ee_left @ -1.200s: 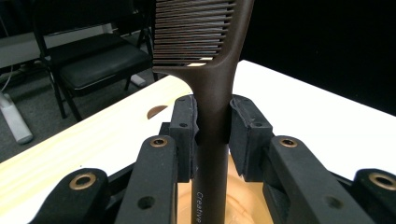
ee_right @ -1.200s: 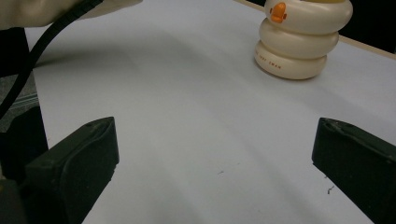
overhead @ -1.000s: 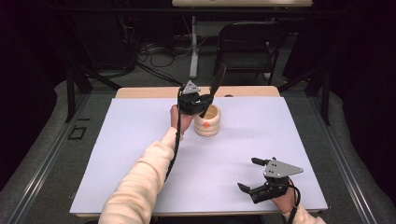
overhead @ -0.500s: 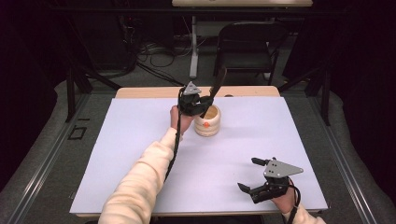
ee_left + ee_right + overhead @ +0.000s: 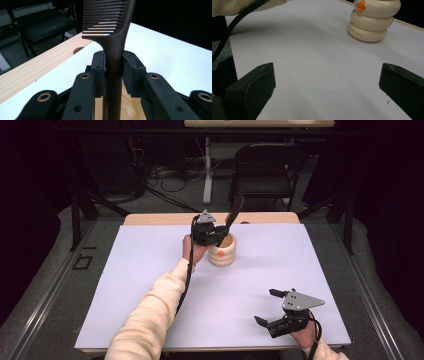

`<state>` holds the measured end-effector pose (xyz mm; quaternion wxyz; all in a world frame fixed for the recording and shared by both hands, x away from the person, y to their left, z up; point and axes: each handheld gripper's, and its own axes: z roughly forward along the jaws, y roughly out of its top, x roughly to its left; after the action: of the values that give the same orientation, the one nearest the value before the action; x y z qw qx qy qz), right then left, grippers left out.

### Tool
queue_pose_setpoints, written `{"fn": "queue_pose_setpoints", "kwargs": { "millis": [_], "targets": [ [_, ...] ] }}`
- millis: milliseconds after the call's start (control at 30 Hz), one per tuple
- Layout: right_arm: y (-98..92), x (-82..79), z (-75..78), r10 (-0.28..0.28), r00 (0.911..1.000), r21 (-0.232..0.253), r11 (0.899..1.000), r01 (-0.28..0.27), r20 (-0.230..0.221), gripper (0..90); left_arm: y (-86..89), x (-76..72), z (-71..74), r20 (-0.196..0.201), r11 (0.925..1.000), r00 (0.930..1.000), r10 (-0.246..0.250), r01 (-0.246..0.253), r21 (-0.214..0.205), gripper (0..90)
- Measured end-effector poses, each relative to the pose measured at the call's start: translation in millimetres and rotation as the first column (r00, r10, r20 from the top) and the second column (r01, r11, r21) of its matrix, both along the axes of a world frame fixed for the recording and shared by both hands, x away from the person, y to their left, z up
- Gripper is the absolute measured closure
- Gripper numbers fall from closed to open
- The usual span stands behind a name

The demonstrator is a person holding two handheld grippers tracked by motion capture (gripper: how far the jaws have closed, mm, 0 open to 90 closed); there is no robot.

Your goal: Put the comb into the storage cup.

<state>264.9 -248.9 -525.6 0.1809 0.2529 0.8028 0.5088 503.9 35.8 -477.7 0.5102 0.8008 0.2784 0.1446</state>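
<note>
Black rubber pads of the left gripper [image 5: 113, 72] press from both sides on the handle of a dark brown plastic comb [image 5: 112, 37], so this claw is clamped on the comb just below its teeth. The comb stands nearly upright, teeth uppermost, and its handle runs down between the jaws into the mouth of a cream ceramic holder shaped like stacked rings, with a small orange beak on its side [image 5: 222, 251]. In the high view the left gripper [image 5: 212, 234] sits directly over that holder, which stands toward the far middle of the white table cover [image 5: 150, 270], and the comb [image 5: 234, 210] leans slightly up and away to the right.

The step in hand looks like seating the comb in the holder, or drawing it out; the pictures do not settle which. Either way it goes best with the handle kept in line with the holder's opening, moved straight along its own length, so the light holder is not levered over. The grip is near the teeth, which leaves a long lower part free to swing, so slow travel helps.

The right gripper [image 5: 280, 312] rests near the front right corner with its jaws spread wide and nothing between them, well apart from the holder.
</note>
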Motion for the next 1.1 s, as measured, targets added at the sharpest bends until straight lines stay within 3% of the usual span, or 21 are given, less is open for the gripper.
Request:
{"fn": "queue_pose_setpoints", "kwargs": {
  "millis": [1100],
  "targets": [
    [0.3, 0.2, -0.3, 0.0, 1.0, -0.002, 1.0, 0.0, 0.0, 0.2, -0.1, -1.9, -7.8, 0.0, 0.9971, 0.9998, -0.022, 0.022, 0.072, 72.0]
  ]
}}
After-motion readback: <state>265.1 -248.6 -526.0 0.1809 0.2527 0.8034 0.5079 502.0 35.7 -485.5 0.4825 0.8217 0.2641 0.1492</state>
